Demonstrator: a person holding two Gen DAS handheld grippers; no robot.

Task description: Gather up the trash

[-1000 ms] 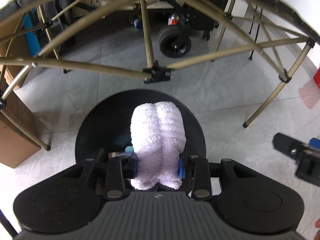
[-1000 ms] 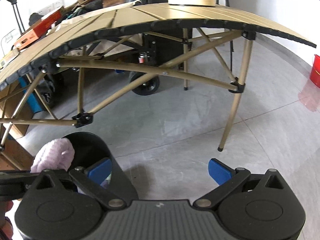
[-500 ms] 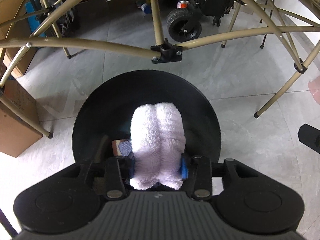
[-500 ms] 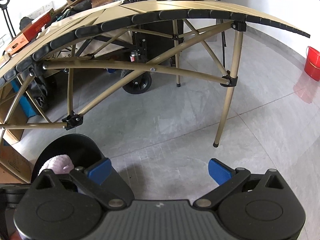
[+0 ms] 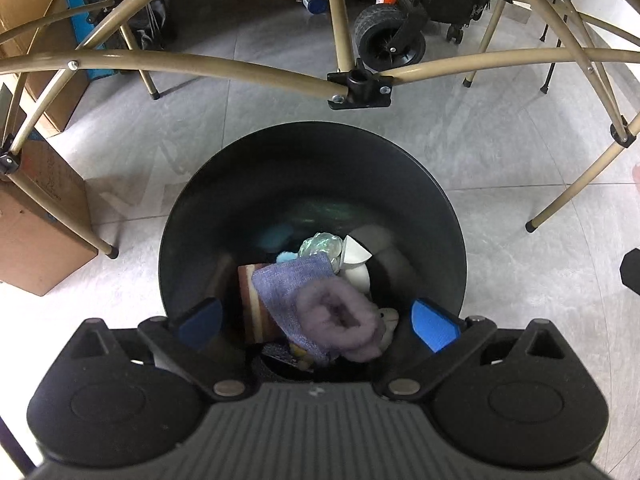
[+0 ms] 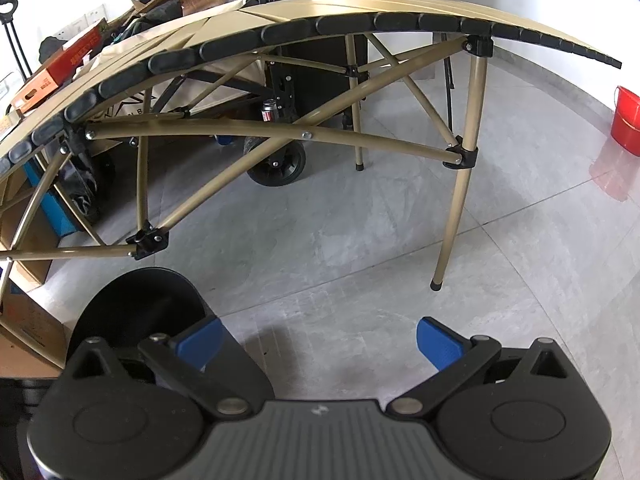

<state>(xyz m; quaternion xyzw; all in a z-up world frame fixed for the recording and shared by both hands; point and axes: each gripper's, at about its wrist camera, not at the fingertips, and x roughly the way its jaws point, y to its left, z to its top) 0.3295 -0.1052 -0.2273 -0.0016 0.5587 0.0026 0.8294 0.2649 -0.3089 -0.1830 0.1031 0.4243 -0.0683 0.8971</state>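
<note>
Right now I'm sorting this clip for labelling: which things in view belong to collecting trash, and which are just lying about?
Part of the job:
- black trash bin
- fluffy lilac cloth lying inside it
- left gripper, jaws opening, nothing between them
- right gripper, open

Just lying about:
- folding table
- cardboard box
- red bucket
- cart wheel

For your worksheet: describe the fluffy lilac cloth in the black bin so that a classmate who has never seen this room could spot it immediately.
Find the round black bin on the grey tiled floor beside the tan folding table frame. Look into it, at the side nearest the camera. The fluffy lilac cloth lies rolled on the pile, on a flat blue woven cloth: only it is plush and rolled.
</note>
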